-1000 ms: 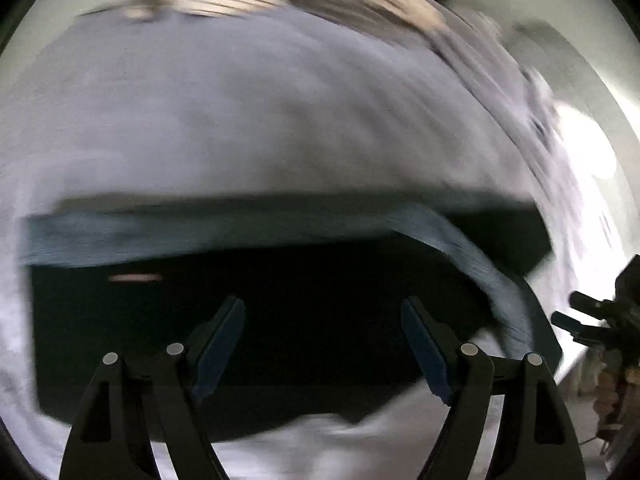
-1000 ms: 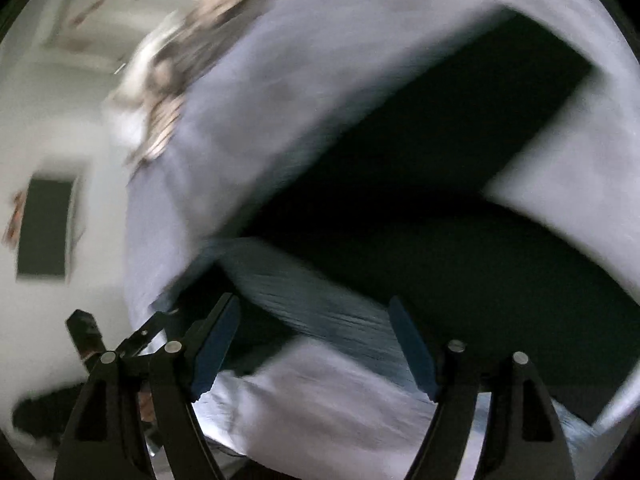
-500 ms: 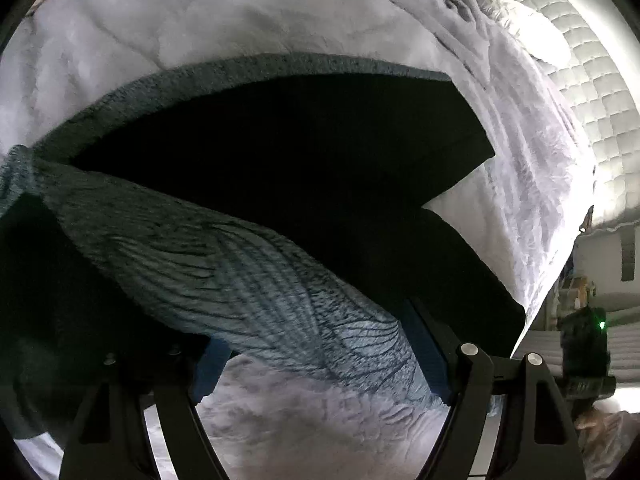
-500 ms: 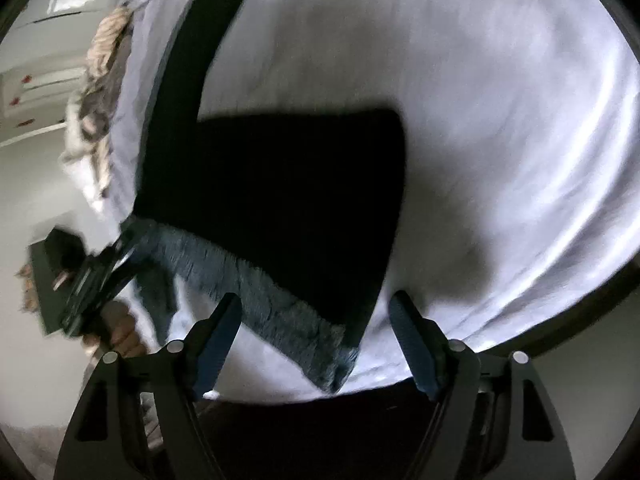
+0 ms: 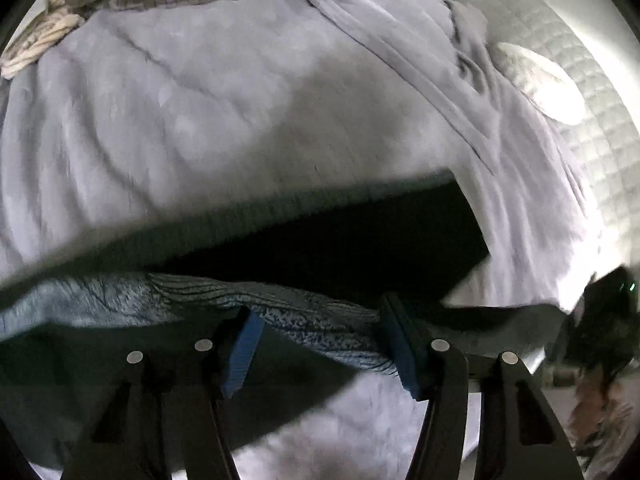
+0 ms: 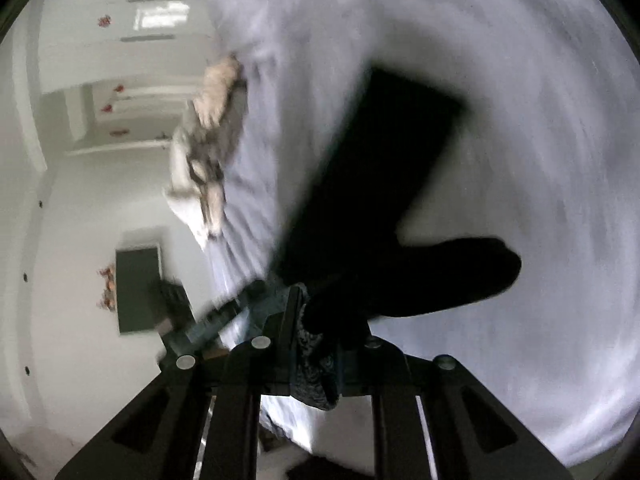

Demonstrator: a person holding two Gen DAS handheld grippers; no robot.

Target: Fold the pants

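Right gripper (image 6: 316,344) clamps the pants (image 6: 384,184) over the grey bedspread (image 6: 520,100).

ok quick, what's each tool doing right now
left tool: open, waistband of the pants lies between its fingers, not clamped
right tool: shut on the pants' waistband

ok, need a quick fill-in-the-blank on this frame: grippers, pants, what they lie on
1. The right gripper is ____ on the waistband of the pants.
2. The left gripper has its jaws ____, with the waistband lying across the gap.
3. The pants are ____ in colour.
4. The pants lie on a pale lilac ____.

Missing words: shut; open; black; blanket
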